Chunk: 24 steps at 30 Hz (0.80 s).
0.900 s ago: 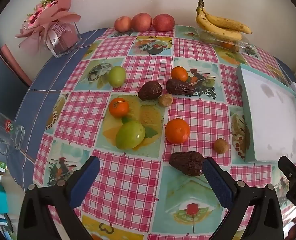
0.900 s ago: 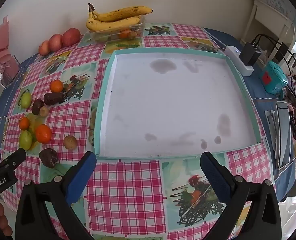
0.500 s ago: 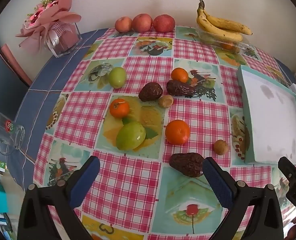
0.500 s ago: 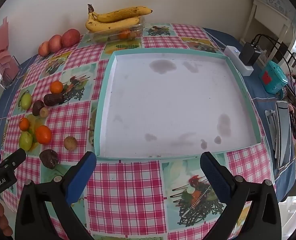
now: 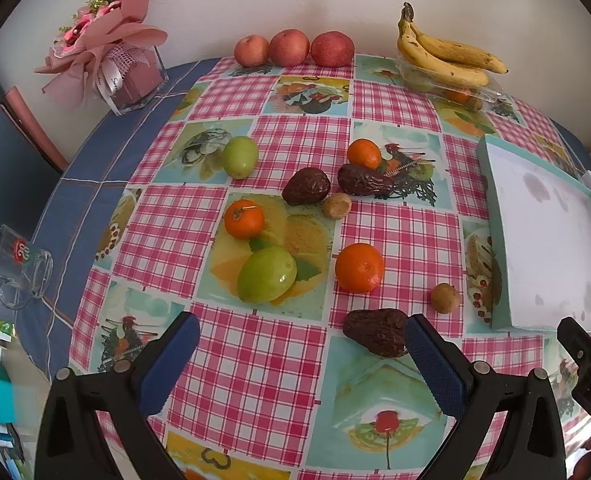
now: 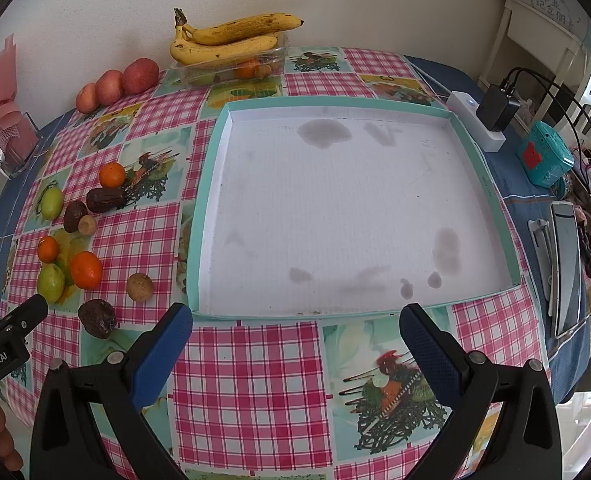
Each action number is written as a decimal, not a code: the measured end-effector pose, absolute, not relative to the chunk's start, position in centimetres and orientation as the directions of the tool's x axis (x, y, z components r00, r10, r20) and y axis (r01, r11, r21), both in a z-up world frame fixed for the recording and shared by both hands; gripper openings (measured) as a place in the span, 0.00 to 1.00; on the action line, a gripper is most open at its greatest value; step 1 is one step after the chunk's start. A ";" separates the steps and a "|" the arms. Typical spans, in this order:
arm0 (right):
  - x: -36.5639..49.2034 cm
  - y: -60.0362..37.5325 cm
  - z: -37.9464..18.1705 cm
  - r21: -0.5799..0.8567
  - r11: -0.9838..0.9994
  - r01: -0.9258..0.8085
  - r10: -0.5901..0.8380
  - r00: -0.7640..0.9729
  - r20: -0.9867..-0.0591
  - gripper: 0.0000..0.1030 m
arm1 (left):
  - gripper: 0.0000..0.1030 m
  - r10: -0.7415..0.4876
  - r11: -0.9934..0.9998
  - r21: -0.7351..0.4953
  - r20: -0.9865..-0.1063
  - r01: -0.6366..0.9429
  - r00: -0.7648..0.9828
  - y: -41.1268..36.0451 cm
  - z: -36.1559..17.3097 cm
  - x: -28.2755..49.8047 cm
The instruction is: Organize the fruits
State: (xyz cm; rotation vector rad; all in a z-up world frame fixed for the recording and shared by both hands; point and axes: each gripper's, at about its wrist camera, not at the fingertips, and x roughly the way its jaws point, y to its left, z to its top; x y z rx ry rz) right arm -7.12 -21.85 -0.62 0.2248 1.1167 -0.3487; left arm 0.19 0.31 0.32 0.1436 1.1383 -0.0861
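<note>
Loose fruit lies on the checked tablecloth: a near orange (image 5: 359,267), two smaller oranges (image 5: 243,219) (image 5: 364,153), two green fruits (image 5: 266,275) (image 5: 239,156), three dark wrinkled avocados (image 5: 376,331) (image 5: 306,186) (image 5: 362,180), and two small brown round fruits (image 5: 445,298) (image 5: 336,205). The empty white tray with a teal rim (image 6: 471,148) sits to their right. My left gripper (image 5: 301,344) is open, just short of the nearest avocado. My right gripper (image 6: 295,334) is open and empty before the tray's near edge.
Three red apples (image 5: 291,47) and bananas on a clear box (image 5: 447,56) stand by the back wall. A pink bouquet box (image 5: 127,76) is back left, a glass mug (image 5: 17,266) at the left edge. A power strip (image 6: 477,128), teal box (image 6: 543,158) and phone (image 6: 565,268) lie right.
Both grippers stay open. The left view has crept slightly; the fruit sits a touch lower in frame. Nothing on the table has moved.
</note>
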 end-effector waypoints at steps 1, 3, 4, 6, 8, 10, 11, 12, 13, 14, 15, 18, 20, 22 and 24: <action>-7.1 -21.9 -0.6 0.002 0.924 0.383 -0.160 0.393 -0.906 1.00 | 1.00 0.006 0.987 0.071 -0.909 0.141 0.417 0.3 0.3 0.2; -7.1 -21.8 -0.6 0.001 0.923 0.384 -0.162 0.392 -0.906 1.00 | 1.00 0.006 0.988 0.071 -0.909 0.140 0.417 0.3 0.4 0.2; -7.1 -21.8 -0.6 0.000 0.923 0.384 -0.163 0.392 -0.905 1.00 | 1.00 0.006 0.988 0.071 -0.908 0.139 0.418 0.4 0.3 0.2; -7.1 -21.8 -0.6 0.001 0.923 0.384 -0.162 0.392 -0.905 1.00 | 1.00 0.008 0.988 0.071 -0.908 0.136 0.418 0.4 0.3 0.2; -7.1 -21.8 -0.6 0.001 0.923 0.385 -0.163 0.392 -0.905 1.00 | 1.00 0.009 0.988 0.072 -0.908 0.135 0.419 0.4 0.3 0.2; -7.1 -21.8 -0.6 0.001 0.923 0.385 -0.162 0.392 -0.905 1.00 | 1.00 0.009 0.988 0.073 -0.908 0.136 0.419 0.4 0.3 0.3; -7.1 -21.8 -0.7 0.001 0.923 0.385 -0.163 0.392 -0.906 1.00 | 1.00 0.010 0.988 0.073 -0.908 0.135 0.419 0.4 0.3 0.3; -7.1 -21.8 -0.7 0.001 0.923 0.385 -0.163 0.392 -0.906 1.00 | 1.00 0.010 0.988 0.073 -0.908 0.135 0.419 0.4 0.3 0.3; -7.1 -21.8 -0.7 0.001 0.923 0.386 -0.163 0.392 -0.906 1.00 | 1.00 0.010 0.988 0.073 -0.908 0.135 0.419 0.4 0.3 0.3; -7.1 -21.8 -0.7 0.001 0.923 0.385 -0.163 0.392 -0.906 1.00 | 1.00 0.010 0.988 0.073 -0.908 0.135 0.419 0.4 0.3 0.3; -7.1 -21.8 -0.7 0.001 0.923 0.385 -0.163 0.392 -0.906 1.00 | 1.00 0.010 0.988 0.073 -0.908 0.134 0.419 0.4 0.3 0.3; -7.1 -21.8 -0.7 0.000 0.923 0.385 -0.163 0.391 -0.906 1.00 | 1.00 0.012 0.988 0.074 -0.908 0.133 0.420 0.5 0.3 0.3; -7.1 -21.8 -0.7 0.000 0.923 0.386 -0.164 0.391 -0.906 1.00 | 1.00 0.012 0.988 0.074 -0.908 0.133 0.420 0.5 0.3 0.3; -7.0 -21.8 -0.7 0.000 0.923 0.386 -0.163 0.391 -0.906 1.00 | 1.00 0.012 0.988 0.074 -0.908 0.133 0.420 0.5 0.3 0.3; -7.0 -21.8 -0.7 0.000 0.922 0.386 -0.164 0.391 -0.906 1.00 | 1.00 0.012 0.988 0.075 -0.907 0.133 0.420 0.6 0.3 0.3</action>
